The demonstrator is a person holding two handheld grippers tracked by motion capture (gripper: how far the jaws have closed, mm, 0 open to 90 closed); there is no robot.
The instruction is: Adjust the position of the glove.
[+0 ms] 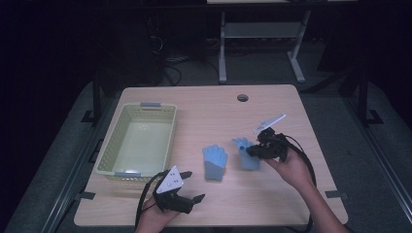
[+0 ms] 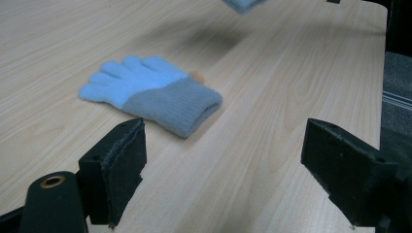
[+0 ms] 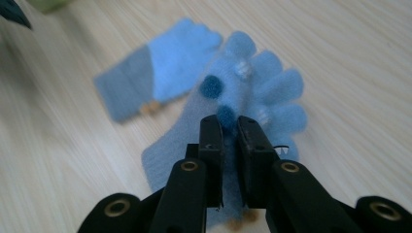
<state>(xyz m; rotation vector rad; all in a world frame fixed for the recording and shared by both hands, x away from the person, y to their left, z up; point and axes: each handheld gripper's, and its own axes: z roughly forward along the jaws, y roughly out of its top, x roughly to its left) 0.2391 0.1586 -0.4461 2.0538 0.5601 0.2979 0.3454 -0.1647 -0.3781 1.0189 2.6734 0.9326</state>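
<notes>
In the high view, the right tool (image 1: 252, 149) is seen right of centre, clamped on a blue glove (image 1: 247, 154). In the right gripper view, its jaws are shown nearly together, with the glove's fabric pinched between them and dark and pale dots visible on it. A second glove (image 1: 214, 162) is seen flat on the tabletop (image 1: 272, 199) at centre. In the left gripper view, the left tool (image 2: 223, 170) is shown wide open with nothing held. A green basket (image 1: 137, 141) is recorded at the left.
</notes>
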